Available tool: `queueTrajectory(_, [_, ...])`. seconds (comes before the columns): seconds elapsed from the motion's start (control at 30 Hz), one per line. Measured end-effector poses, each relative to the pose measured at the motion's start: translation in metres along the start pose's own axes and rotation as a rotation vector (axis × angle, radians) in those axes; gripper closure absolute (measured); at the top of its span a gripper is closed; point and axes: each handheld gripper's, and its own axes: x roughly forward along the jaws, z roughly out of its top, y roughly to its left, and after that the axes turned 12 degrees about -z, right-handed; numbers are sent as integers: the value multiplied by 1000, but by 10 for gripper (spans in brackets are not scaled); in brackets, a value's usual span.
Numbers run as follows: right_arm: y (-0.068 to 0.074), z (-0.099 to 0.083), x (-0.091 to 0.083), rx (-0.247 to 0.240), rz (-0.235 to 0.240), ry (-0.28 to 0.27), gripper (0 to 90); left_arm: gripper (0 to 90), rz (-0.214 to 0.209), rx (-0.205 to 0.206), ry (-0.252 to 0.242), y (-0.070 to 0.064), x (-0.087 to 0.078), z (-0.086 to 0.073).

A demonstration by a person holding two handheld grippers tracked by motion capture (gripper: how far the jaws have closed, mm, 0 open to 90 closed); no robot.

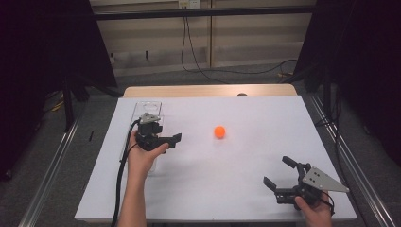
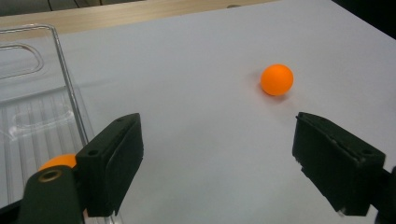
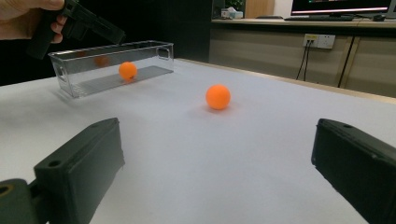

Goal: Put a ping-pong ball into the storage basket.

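While the left hand-held gripper [image 1: 176, 139] is hovering with jaws spread beside the clear bin [image 1: 142, 108] at left of frame, the orange ball [image 1: 219, 132] is sitting mid-counter [image 1: 265, 118]. Probably light, hard, slick, roll-prone: pinch gently across its widest girth. Right hand-held gripper [image 1: 280, 172], lower right, is gaping empty.

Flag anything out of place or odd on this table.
Only one thing stands out: an orange ball lies loose on the white table, while another ball sits inside the clear bin. Nothing looks spilled, tipped or damaged.
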Motion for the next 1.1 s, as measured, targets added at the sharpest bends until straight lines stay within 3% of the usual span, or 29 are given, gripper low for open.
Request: queueTrajectory(1.1, [0, 1, 0, -3, 4, -3, 20, 117, -34, 26, 1, -16, 26, 3])
